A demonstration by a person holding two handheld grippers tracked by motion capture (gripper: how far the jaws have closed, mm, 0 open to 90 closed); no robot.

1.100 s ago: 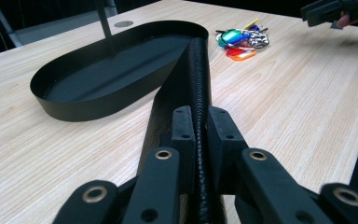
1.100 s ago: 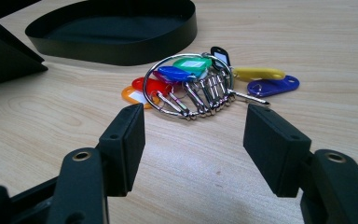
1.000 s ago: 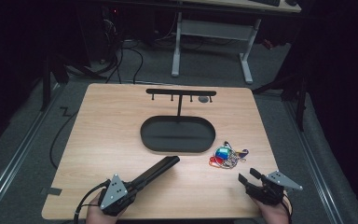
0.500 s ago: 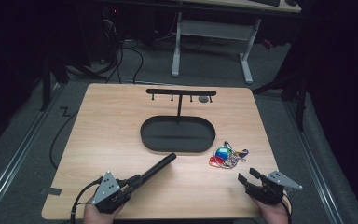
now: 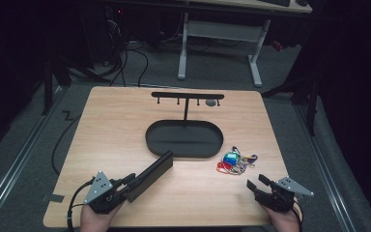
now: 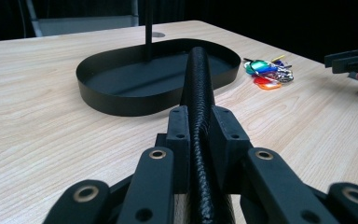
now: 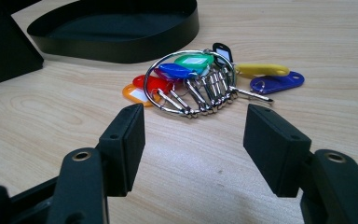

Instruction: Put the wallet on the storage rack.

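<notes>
Wallet [image 5: 150, 174], black and flat with a stitched edge, sits clamped between the pads of our left claw [image 5: 136, 180]; its jaws have just been easing apart a little, yet in the left gripper view the pads press on both sides of the wallet [image 6: 199, 93]. It sticks out from the claw toward the far right, over the bare wood of the desk [image 5: 111, 125], with its far end just short of the near rim of the oval black tray [image 5: 183, 140]. We cannot tell whether its lower edge touches the wood.

From the tray a thin post rises to a black bar with small hooks [image 5: 187, 95], set across the far half of the desk.

Right of the tray and near its end lies a bunch of keys [image 5: 234, 162] on a metal ring, with green, blue, red, orange, yellow and purple tags. In the right gripper view the keys [image 7: 200, 79] lie flat on the wood straight ahead of our right claw [image 7: 193, 140], whose jaws stand apart with nothing between them. In the high view that right claw [image 5: 255, 183] rests low near the front right corner of the desk, apart from the keys.
</notes>
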